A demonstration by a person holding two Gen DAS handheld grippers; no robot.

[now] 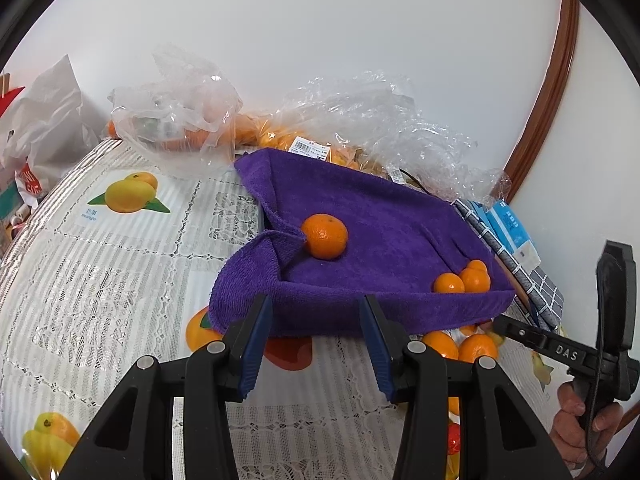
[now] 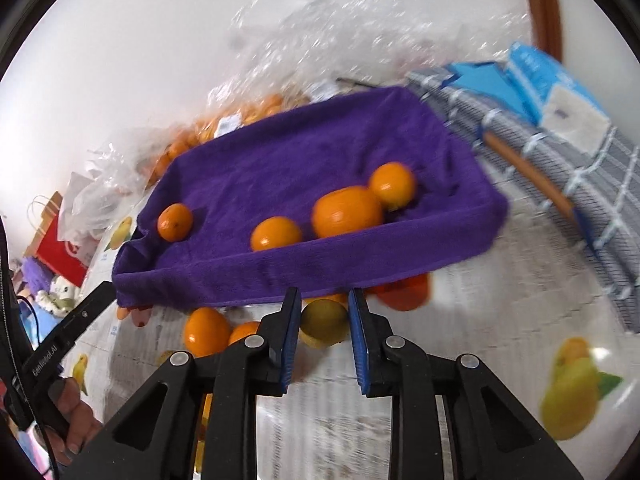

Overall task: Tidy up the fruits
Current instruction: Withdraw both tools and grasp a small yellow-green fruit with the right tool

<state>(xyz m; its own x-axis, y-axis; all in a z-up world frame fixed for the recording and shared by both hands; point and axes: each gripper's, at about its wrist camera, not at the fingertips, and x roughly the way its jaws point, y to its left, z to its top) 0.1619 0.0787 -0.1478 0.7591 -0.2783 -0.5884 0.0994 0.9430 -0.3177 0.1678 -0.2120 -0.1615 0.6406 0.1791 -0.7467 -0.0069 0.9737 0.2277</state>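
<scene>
A tray lined with a purple towel stands on the table and holds several oranges: one at its left, a cluster at its right; they also show in the right wrist view. Loose oranges lie on the table just in front of the tray. My left gripper is open and empty in front of the tray's near edge. My right gripper is open, its fingers on either side of a yellowish fruit on the table; contact is unclear.
Clear plastic bags with more oranges lie behind the tray by the wall. A checked cloth and a blue tissue pack lie to the right. Bags stand at the far left. The tablecloth has printed fruit.
</scene>
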